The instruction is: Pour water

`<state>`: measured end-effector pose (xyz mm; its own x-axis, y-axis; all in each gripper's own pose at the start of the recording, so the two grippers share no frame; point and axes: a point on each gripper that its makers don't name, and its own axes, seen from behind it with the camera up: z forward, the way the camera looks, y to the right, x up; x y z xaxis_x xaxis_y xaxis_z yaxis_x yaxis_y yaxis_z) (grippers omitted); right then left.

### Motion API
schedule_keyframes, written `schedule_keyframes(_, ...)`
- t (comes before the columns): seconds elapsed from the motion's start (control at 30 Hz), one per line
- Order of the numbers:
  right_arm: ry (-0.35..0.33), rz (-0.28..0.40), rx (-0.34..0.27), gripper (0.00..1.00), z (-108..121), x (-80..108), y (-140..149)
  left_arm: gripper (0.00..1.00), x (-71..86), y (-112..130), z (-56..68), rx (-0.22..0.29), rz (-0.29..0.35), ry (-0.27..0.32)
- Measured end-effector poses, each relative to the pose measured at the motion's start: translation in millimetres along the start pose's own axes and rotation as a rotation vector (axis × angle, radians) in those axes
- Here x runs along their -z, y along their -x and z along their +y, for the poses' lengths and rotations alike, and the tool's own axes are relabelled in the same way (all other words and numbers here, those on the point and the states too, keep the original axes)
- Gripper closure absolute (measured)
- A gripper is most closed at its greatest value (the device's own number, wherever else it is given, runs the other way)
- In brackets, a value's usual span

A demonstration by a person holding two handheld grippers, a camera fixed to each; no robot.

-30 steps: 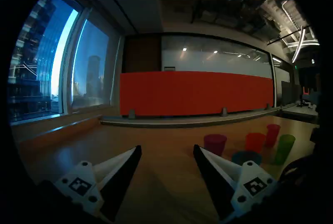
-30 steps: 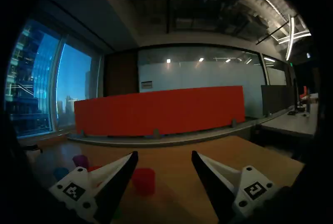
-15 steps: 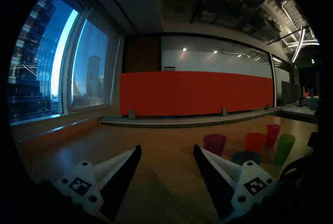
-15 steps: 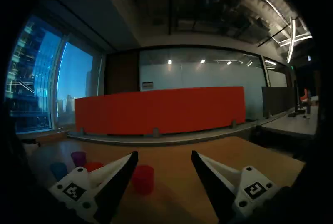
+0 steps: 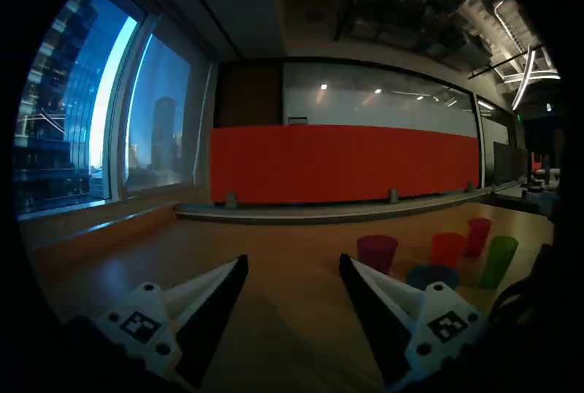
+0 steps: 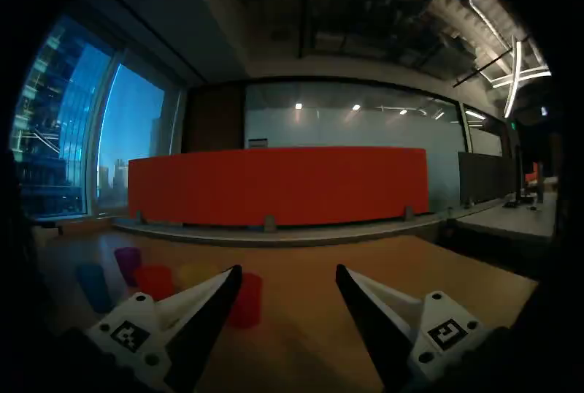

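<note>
Left gripper [image 5: 293, 258] and right gripper [image 6: 287, 269] both spread wide, empty, over the desk [image 5: 292, 305]. Cups [image 5: 447, 248] bunched close together; red cup [image 6: 247, 299] nearest, ahead of the right gripper. Risk — tight bunch, dim light: a finger reaching in may topple neighbours and spill water.

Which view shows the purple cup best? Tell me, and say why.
The left gripper view: the purple cup stands near centre, rim and wall plain. The right gripper view shows it dimmer, near the edge, beside an orange cup.
</note>
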<state>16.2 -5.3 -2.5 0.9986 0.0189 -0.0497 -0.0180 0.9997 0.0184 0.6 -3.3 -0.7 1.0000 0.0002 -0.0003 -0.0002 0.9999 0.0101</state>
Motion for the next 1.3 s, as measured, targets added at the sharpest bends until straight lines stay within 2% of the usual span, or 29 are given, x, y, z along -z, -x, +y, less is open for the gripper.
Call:
schedule_keyframes(0.4,0.013,-0.047,0.020,0.01,2.8,-2.8,13.6,0.08,-0.2,0.1,0.1,0.000,0.000,0.000)
schedule_keyframes(1.3,0.009,-0.050,0.019,0.01,0.3,-1.3,14.4,0.08,-0.2,-0.1,-0.2,0.000,0.000,0.000)
